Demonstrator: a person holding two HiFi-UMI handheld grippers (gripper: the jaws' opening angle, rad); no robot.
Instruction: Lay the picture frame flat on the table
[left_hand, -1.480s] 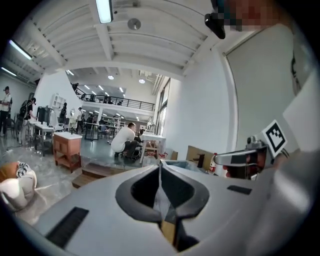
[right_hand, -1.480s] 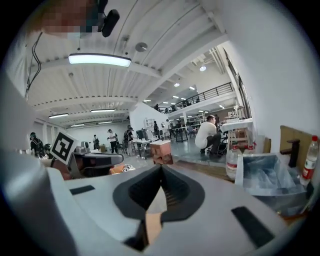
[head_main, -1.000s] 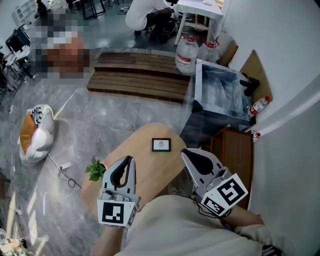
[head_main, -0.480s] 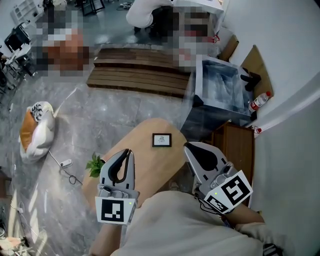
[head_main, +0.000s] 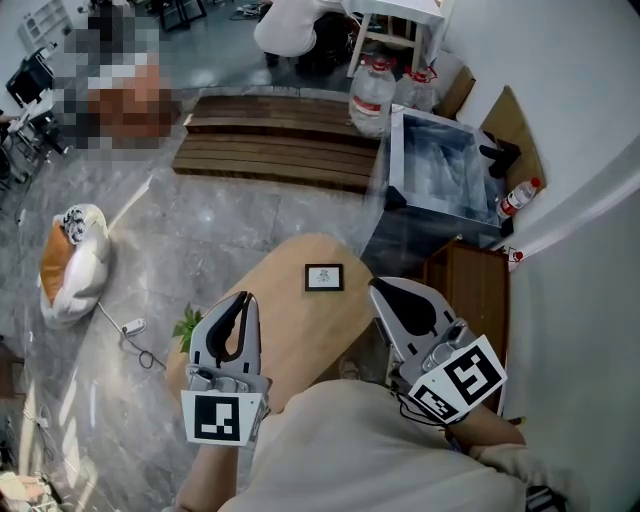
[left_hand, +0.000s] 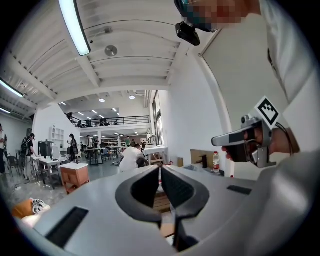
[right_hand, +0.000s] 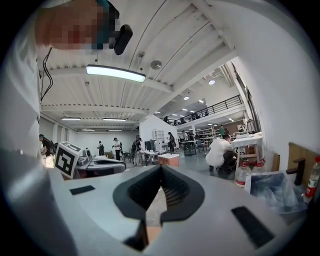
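- Head view: the picture frame (head_main: 323, 277) sits on the far part of the rounded wooden table (head_main: 290, 330), well ahead of both tools and between their lines of reach.
- The frame looks to be lying flat with its face up, though from this steep angle that is hard to confirm.
- The left hand-held gripper (head_main: 243, 300) hangs over the table's near left edge; its jaws are pressed together with nothing between them, as the left gripper view (left_hand: 160, 168) shows.
- The right hand-held gripper (head_main: 379, 290) hangs off the table's right edge, apart from the frame; the right gripper view (right_hand: 160, 167) shows its jaws closed tip to tip and empty.
- A small green plant (head_main: 187, 327) stands at the table's left side, just beside the left tool.
- On the floor beyond the table lie a slatted wooden platform (head_main: 280, 150) and, to the right, a plastic-lined box (head_main: 440, 175) with large water bottles (head_main: 372, 95) behind it.
- A brown wooden cabinet (head_main: 470, 295) stands against the wall right of the table.
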